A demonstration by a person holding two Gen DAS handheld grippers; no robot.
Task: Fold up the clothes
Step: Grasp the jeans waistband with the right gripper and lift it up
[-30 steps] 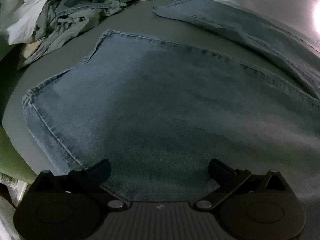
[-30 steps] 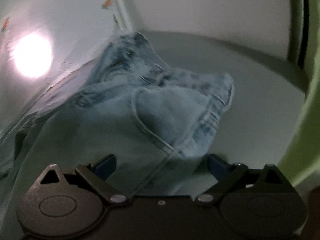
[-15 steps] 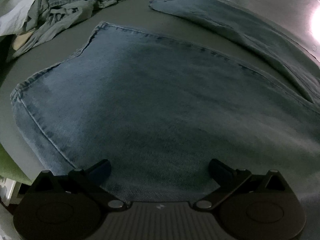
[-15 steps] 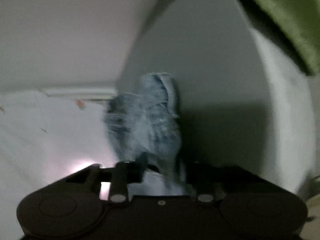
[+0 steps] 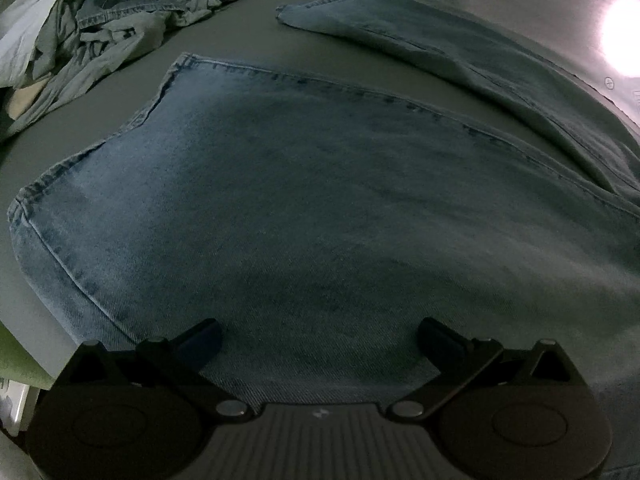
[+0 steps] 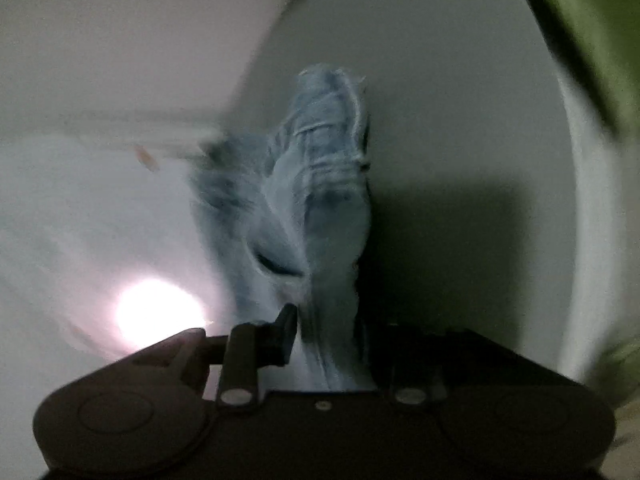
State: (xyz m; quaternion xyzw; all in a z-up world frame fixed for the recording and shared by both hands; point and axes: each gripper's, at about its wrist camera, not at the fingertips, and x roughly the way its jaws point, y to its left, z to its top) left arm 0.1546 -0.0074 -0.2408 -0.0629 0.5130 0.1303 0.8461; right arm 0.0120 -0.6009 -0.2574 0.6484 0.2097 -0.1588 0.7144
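A pair of light blue jeans point(image 5: 312, 200) lies spread on a grey surface point(image 5: 240, 36), one leg flat in front of me and the other leg point(image 5: 460, 56) stretching off to the upper right. My left gripper point(image 5: 320, 338) is open and hovers just above the near leg, touching nothing. My right gripper point(image 6: 326, 332) is shut on a bunched-up part of the jeans point(image 6: 316, 184) and holds it lifted; the cloth stands up between the jaws. The right view is blurred.
A heap of crumpled pale garments point(image 5: 108, 28) lies at the far left on white bedding point(image 5: 24, 32). A green edge point(image 5: 16, 356) shows at the lower left, and green cloth point(image 6: 580, 32) at the right view's upper right. A bright light point(image 6: 158, 312) glares.
My right gripper closed on the jeans' end and lifted it, swinging the view. My left gripper stayed open and shifted only slightly over the flat leg.
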